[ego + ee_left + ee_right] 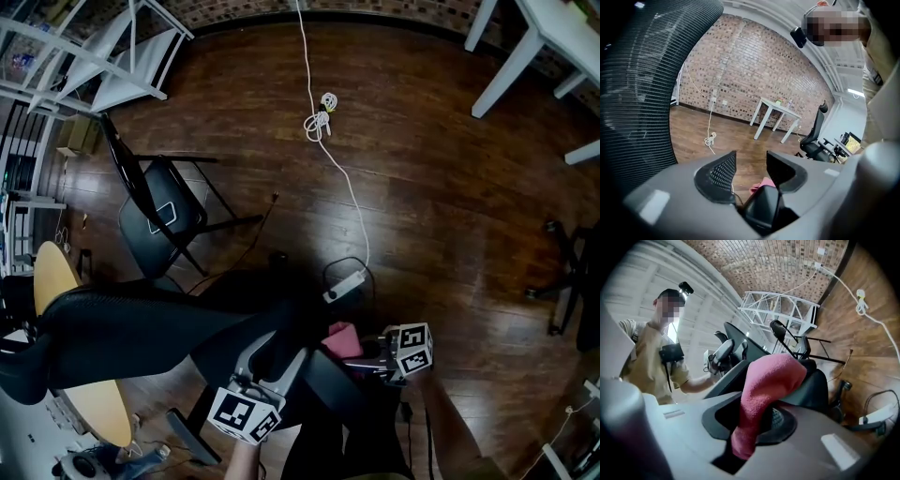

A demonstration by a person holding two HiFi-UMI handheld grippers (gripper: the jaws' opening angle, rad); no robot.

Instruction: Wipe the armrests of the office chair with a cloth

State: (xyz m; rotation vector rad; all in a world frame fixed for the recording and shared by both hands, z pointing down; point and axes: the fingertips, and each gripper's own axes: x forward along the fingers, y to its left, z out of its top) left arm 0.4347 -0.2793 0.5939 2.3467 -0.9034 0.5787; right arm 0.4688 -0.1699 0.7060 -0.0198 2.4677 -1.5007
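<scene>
Wiping seems just about to start: the right gripper (757, 420) is clenched on the pink cloth (771, 380), whose free end seems to lie on the near armrest (761, 208), just left of that gripper. The left gripper (751, 171) is released, with the armrest low between its jaws, not pressed. Next, I think, the cloth must be drawn along the pad with steady pressure.

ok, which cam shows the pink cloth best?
Right gripper view: the cloth fills the centre, pinched in the right claw, nap visible. Head view shows only a small pink patch beside that claw; left gripper view just a pink sliver beyond its own jaws.
</scene>
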